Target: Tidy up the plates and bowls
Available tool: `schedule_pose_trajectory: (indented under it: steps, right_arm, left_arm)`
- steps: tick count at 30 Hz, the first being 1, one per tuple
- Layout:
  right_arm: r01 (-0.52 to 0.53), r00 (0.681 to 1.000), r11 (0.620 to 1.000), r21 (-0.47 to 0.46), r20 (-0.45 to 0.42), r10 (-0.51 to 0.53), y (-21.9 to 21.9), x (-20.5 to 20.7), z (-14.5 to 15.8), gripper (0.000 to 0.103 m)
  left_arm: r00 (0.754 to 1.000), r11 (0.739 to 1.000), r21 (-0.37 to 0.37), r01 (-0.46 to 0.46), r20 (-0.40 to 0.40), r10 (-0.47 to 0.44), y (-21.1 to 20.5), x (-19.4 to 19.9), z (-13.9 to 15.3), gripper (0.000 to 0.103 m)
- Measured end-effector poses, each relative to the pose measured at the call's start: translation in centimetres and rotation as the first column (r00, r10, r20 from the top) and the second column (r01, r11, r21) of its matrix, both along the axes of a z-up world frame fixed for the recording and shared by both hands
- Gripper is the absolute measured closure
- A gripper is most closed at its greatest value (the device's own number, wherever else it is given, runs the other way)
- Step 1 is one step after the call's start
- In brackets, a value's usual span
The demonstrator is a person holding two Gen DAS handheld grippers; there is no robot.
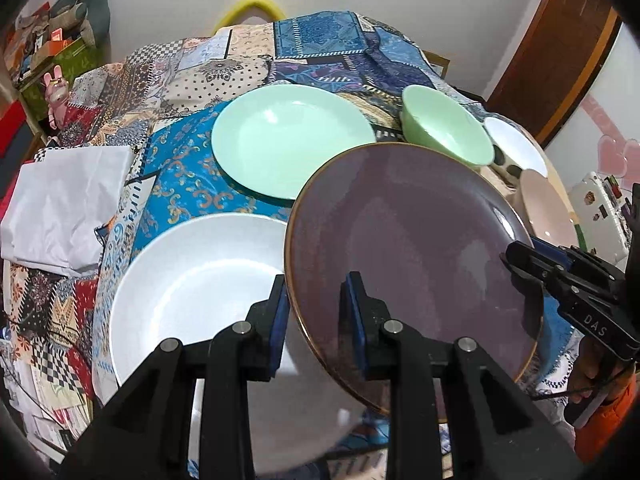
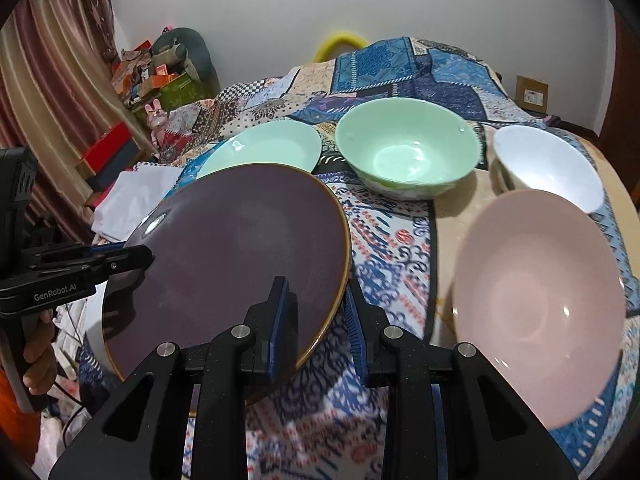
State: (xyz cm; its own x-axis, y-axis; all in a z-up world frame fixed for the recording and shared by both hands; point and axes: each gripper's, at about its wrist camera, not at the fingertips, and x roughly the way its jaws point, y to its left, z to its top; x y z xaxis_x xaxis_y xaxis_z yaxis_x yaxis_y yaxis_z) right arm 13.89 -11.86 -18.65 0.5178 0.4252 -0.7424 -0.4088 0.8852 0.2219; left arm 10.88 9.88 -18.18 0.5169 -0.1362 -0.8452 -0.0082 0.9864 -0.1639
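We hold one purple plate (image 1: 412,264) with a gold-brown rim, lifted and tilted above the patchwork-covered worktop (image 2: 392,240), its left edge clamped in our left hand-held gripper (image 1: 316,312) and its right edge clamped in our right hand-held gripper (image 2: 316,312). Beneath and left of it on the cloth lies a white plate (image 1: 192,280), with a mint-green plate (image 1: 280,140) farther back. To the right stand a mint-green bowl (image 2: 404,148), a white bowl (image 2: 548,164) and, nearest, a pink bowl (image 2: 536,300); folded white paper (image 1: 60,208) lies at the left edge.
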Motion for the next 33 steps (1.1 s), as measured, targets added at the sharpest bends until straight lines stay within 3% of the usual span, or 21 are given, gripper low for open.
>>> schedule_pose_trajectory:
  steps: [14,33]
  right_arm:
    - [0.034,0.999,0.999,0.006,0.026,-0.034,-3.2,-3.8,0.9,0.077]
    - [0.068,0.997,0.998,-0.013,-0.034,-0.068,-6.0,-4.8,-2.4,0.077]
  left_arm:
    - [1.000,1.000,-0.008,0.019,-0.007,-0.019,-4.0,-3.8,0.5,0.076]
    - [0.996,0.999,-0.010,0.034,-0.078,-0.035,-6.5,-3.5,-3.1,0.076]
